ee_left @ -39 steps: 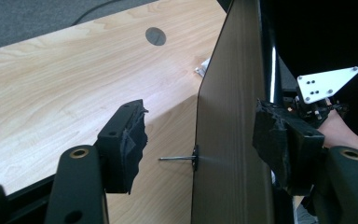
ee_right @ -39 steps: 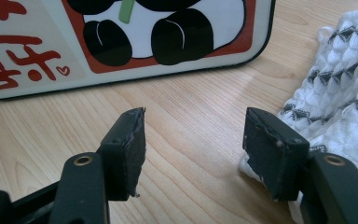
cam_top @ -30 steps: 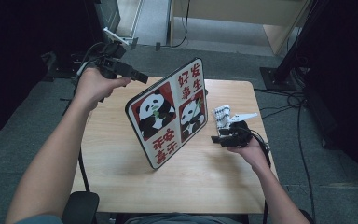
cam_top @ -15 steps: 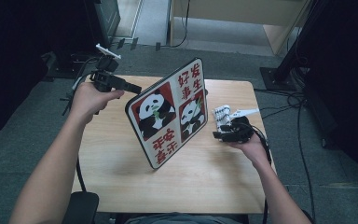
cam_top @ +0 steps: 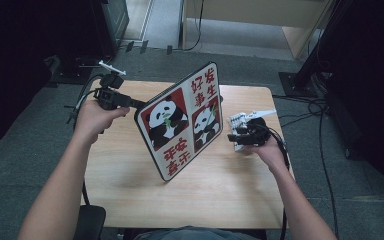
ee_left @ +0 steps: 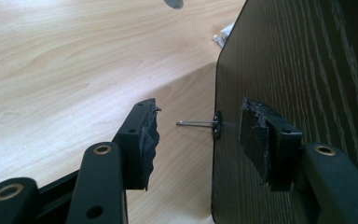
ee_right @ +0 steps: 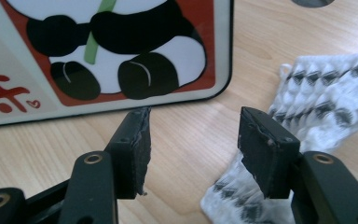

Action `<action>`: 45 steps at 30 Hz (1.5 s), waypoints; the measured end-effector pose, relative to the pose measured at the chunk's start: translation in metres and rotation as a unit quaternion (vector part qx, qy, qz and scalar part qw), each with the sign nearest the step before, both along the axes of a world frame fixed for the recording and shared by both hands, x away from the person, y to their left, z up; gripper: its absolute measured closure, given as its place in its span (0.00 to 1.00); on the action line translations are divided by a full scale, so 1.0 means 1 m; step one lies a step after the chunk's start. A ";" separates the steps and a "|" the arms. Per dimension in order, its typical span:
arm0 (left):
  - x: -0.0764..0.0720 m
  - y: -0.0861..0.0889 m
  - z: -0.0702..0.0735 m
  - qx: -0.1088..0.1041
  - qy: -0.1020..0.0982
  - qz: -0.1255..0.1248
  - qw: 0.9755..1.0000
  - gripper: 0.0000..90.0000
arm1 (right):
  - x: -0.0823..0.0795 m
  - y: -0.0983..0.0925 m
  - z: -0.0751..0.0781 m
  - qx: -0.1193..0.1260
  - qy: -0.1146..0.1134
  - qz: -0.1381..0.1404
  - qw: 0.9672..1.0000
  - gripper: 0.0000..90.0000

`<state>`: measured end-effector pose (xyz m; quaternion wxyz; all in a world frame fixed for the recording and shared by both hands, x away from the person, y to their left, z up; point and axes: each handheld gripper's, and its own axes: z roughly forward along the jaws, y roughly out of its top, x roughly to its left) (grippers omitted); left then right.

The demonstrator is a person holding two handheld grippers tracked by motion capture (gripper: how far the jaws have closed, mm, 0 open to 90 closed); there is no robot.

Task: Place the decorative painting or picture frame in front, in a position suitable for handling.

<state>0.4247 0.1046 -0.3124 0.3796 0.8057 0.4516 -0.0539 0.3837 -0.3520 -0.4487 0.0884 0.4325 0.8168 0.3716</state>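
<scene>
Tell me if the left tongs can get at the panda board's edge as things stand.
Probably yes: the left tongs stand open, already astride the board edge; a thin metal pin sticks out between the jaws.

The cloth (cam_top: pixel 240 125) is partly covered by the right gripper (cam_top: pixel 236 136); the board (ee_right: pixel 98 51) is cut off at the frame's top

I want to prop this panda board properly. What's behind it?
The panda board has a dark wood-grain back with a thin metal pin sticking out; the table lies beyond. Its support is hidden.
</scene>
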 end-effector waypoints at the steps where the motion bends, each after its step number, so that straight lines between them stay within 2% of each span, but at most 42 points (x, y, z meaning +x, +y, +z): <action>1: -0.002 0.001 0.000 -0.004 -0.003 0.002 1.000 0.52 | 0.002 -0.001 0.001 -0.001 -0.002 0.000 1.000 0.50; 3: -0.006 0.003 -0.001 -0.010 -0.006 0.004 1.000 0.52 | 0.004 -0.003 0.002 0.001 -0.003 -0.004 1.000 0.50; 7: -0.012 0.003 -0.003 -0.007 -0.013 0.004 1.000 0.53 | 0.008 -0.010 0.002 0.002 -0.003 -0.011 1.000 0.50; 9: -0.016 0.003 -0.007 0.000 -0.015 0.007 1.000 0.55 | 0.011 -0.015 0.001 -0.003 -0.001 -0.015 1.000 0.51; 10: -0.018 0.003 -0.010 -0.007 -0.013 0.009 1.000 0.56 | 0.012 -0.016 0.000 -0.005 0.000 -0.016 1.000 0.51; 15: -0.023 0.005 -0.020 -0.012 -0.012 0.014 1.000 0.56 | 0.017 -0.022 0.000 -0.004 0.002 -0.025 1.000 0.51; 19: -0.028 0.007 -0.028 -0.012 -0.012 0.017 1.000 0.55 | 0.018 -0.027 0.000 -0.003 -0.003 -0.032 0.999 0.51; 24: -0.038 0.010 -0.039 -0.018 -0.012 0.020 1.000 0.55 | 0.020 -0.036 0.004 -0.003 -0.015 -0.055 0.998 0.51; 31: -0.047 0.012 -0.050 -0.018 -0.014 0.017 1.000 0.54 | 0.027 -0.043 0.003 -0.004 -0.018 -0.070 0.997 0.51; 33: -0.052 0.012 -0.056 -0.024 -0.016 0.017 0.999 0.54 | 0.029 -0.044 -0.002 -0.007 -0.013 -0.079 0.997 0.51; 35: -0.053 0.013 -0.057 -0.022 -0.017 0.018 0.999 0.54 | 0.031 -0.044 -0.005 -0.010 -0.016 -0.078 0.997 0.51; 37: -0.059 0.014 -0.061 -0.023 -0.020 0.020 0.999 0.53 | 0.033 -0.043 -0.012 -0.012 -0.005 -0.085 0.996 0.51; 39: -0.060 0.015 -0.062 -0.022 -0.021 0.019 0.999 0.53 | 0.034 -0.042 -0.014 -0.015 -0.005 -0.085 0.996 0.51; 42: -0.065 0.019 -0.067 -0.030 -0.021 0.022 0.999 0.53 | 0.037 -0.039 -0.020 -0.018 0.000 -0.092 0.996 0.53; 45: -0.070 0.021 -0.071 -0.031 -0.022 0.022 0.999 0.53 | 0.038 -0.035 -0.024 -0.030 0.000 -0.094 0.995 0.56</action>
